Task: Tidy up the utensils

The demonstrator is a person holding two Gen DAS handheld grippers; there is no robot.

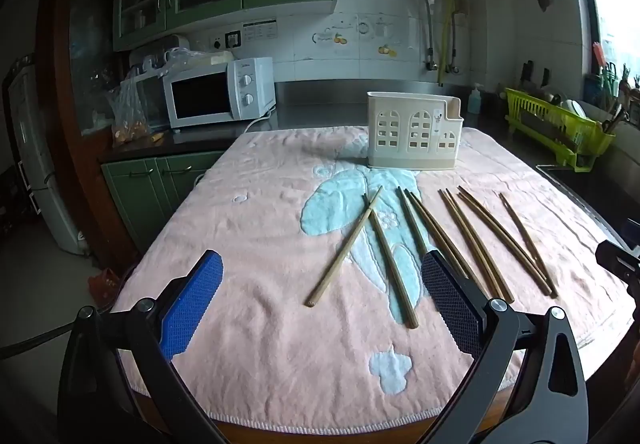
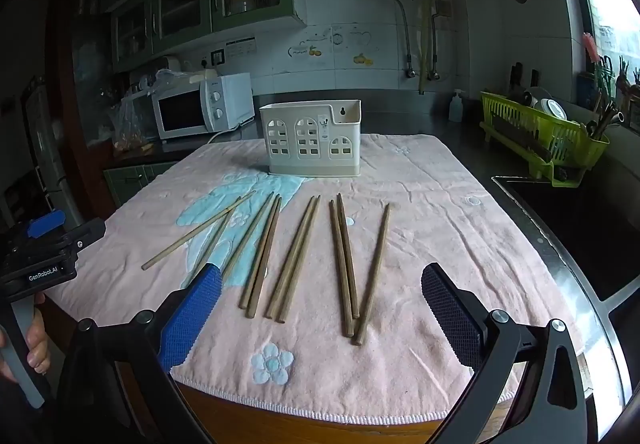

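Several wooden chopsticks (image 1: pixel 472 240) lie spread on a pink towel (image 1: pixel 260 244); the two leftmost cross each other (image 1: pixel 370 208). They also show in the right wrist view (image 2: pixel 296 256). A cream utensil holder (image 1: pixel 414 134) with window cut-outs stands upright at the towel's far side, also in the right wrist view (image 2: pixel 314 138). My left gripper (image 1: pixel 320 300) is open and empty above the towel's near edge, over the crossed pair. My right gripper (image 2: pixel 320 308) is open and empty above the near ends of the chopsticks. The left gripper's body (image 2: pixel 44 256) shows at the left of the right wrist view.
A white microwave (image 1: pixel 218 94) stands at the back left on the counter. A green dish rack (image 2: pixel 548 140) with dishes stands at the right by a dark sink (image 2: pixel 568 220). The towel covers a table with a wooden front edge (image 2: pixel 304 424).
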